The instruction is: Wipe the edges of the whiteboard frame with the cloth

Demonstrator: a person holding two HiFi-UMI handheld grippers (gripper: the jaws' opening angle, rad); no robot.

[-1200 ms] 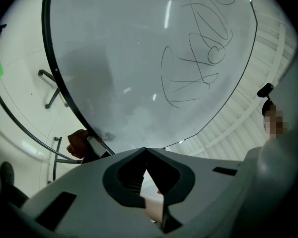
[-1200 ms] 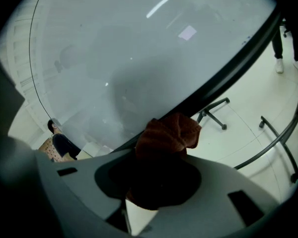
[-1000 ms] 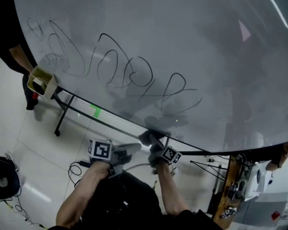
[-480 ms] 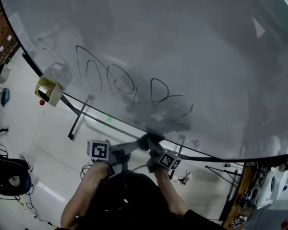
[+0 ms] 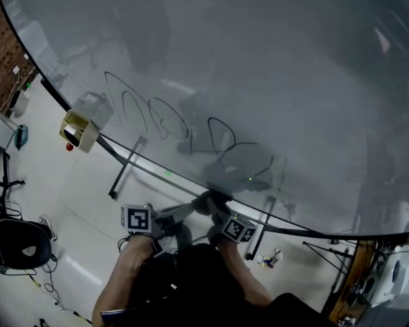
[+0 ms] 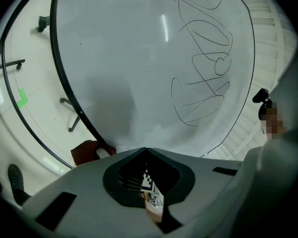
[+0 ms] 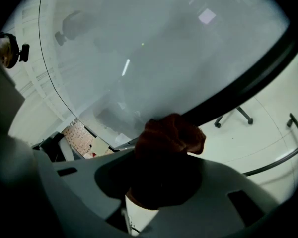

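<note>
Pressing the cloth against the whiteboard frame, right tongs clamped on it, left tongs closed and empty.

Light falls evenly from overhead, and the large glossy grey whiteboard returns it as pale streaks and small bright bars of glare. Wide-angle distortion bows its black border frame into arcs, and both gripper views darken to black at the corners. The rust-brown crumpled cloth sinks into near-black shadow on its lower half.
</note>
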